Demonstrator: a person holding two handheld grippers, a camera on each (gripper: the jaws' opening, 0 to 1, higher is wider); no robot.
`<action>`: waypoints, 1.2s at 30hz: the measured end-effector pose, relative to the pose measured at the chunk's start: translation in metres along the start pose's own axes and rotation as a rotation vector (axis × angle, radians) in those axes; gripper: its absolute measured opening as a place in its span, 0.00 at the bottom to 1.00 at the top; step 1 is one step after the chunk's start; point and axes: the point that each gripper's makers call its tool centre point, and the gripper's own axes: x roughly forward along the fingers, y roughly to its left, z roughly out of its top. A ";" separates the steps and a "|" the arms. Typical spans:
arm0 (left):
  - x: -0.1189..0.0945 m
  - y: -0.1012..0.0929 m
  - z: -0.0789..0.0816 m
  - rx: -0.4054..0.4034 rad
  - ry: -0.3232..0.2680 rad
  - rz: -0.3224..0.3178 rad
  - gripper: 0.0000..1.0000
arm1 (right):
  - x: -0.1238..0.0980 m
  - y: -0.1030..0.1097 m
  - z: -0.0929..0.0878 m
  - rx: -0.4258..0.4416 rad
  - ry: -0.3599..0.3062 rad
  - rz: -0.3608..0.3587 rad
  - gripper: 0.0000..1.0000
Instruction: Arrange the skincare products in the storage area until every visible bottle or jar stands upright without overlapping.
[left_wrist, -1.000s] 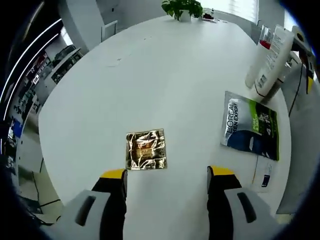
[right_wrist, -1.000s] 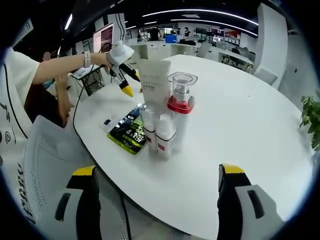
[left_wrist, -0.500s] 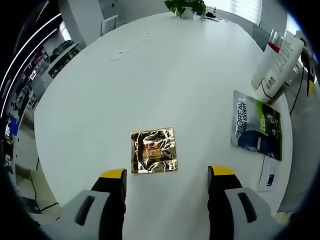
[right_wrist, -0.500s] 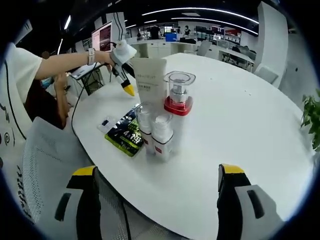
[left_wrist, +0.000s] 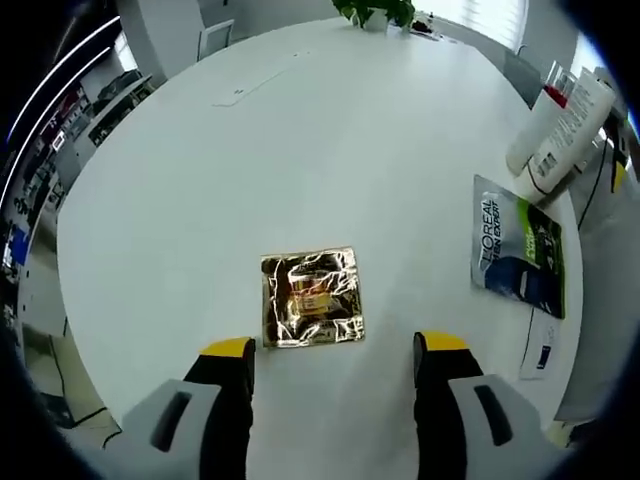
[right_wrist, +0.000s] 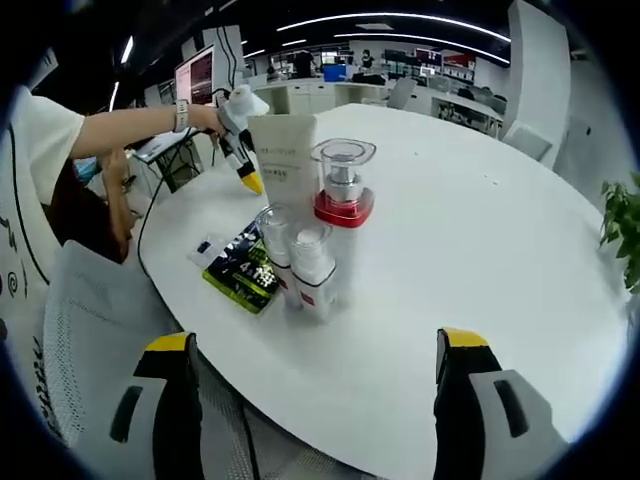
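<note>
A gold foil sachet (left_wrist: 310, 299) lies flat on the white table (left_wrist: 300, 150), just ahead of my open left gripper (left_wrist: 332, 350). A green and blue L'Oreal pouch (left_wrist: 518, 248) lies flat to the right, and a white tube (left_wrist: 563, 125) stands behind it. In the right gripper view a white tube (right_wrist: 283, 162), a clear pump bottle with a red collar (right_wrist: 343, 200) and two small capped bottles (right_wrist: 312, 272) stand together upright beside the flat pouch (right_wrist: 243, 268). My right gripper (right_wrist: 315, 350) stands open, short of them. The left gripper (right_wrist: 242, 130) shows far off, held in a person's hand.
A potted plant (left_wrist: 368, 12) stands at the table's far end. A small white card (left_wrist: 533, 350) lies by the pouch near the table edge. A mesh chair (right_wrist: 100, 340) sits at the near edge, and a person's arm (right_wrist: 130, 125) reaches over the table.
Both views have shifted slightly with the hands. The gold sachet now sits a little closer to the left jaws; the bottle group sits slightly lower and left in the right gripper view.
</note>
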 end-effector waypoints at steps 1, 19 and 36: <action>0.001 0.001 0.001 0.001 -0.002 -0.005 0.65 | 0.000 0.000 0.000 0.001 0.000 0.000 0.99; -0.001 -0.006 0.001 0.015 0.025 -0.068 0.48 | -0.001 0.000 -0.003 0.009 -0.003 -0.006 0.98; -0.017 -0.023 0.010 0.060 0.012 -0.040 0.53 | -0.001 0.003 -0.007 0.010 0.006 0.006 0.98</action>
